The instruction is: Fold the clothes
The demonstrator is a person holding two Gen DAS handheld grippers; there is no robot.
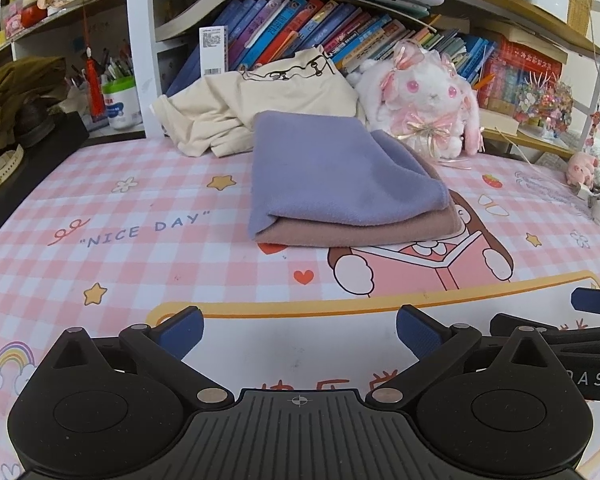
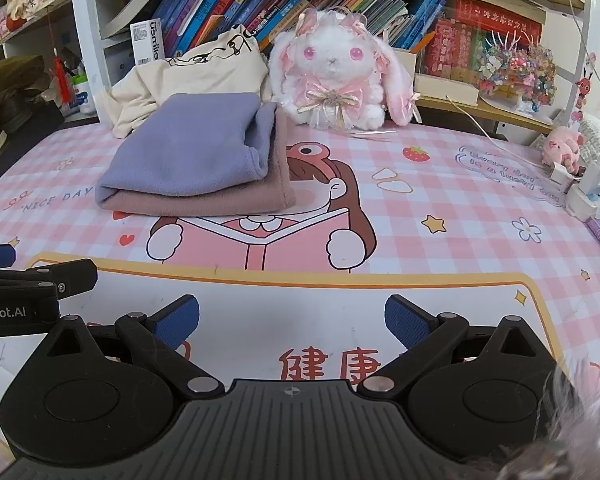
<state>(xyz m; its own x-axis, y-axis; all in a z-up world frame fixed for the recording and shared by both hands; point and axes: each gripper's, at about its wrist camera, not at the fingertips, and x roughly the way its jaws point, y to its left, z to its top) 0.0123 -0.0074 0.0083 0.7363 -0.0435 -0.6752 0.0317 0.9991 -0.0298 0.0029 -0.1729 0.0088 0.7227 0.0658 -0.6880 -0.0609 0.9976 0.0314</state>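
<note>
Two garments already sit folded in a neat stack on the pink checked desk mat: a lavender fleece piece lies squarely on a dusty-pink one, both soft, napped and flattened to rounded rectangles with the fold edges facing the cameras. One item looks left to do: a cream T-shirt with a black line drawing, thin smooth knit, crumpled in a loose heap behind the stack and leaning against the bookshelf. Judged progress: roughly two of three done. A white-and-pink plush rabbit, fluffy with ribbon bows, sits just beside the stack and the shirt. Left gripper and right gripper hover side by side over the mat's near edge, well apart from the clothes; each has its blue textured pads spread wide with nothing between them.
</note>
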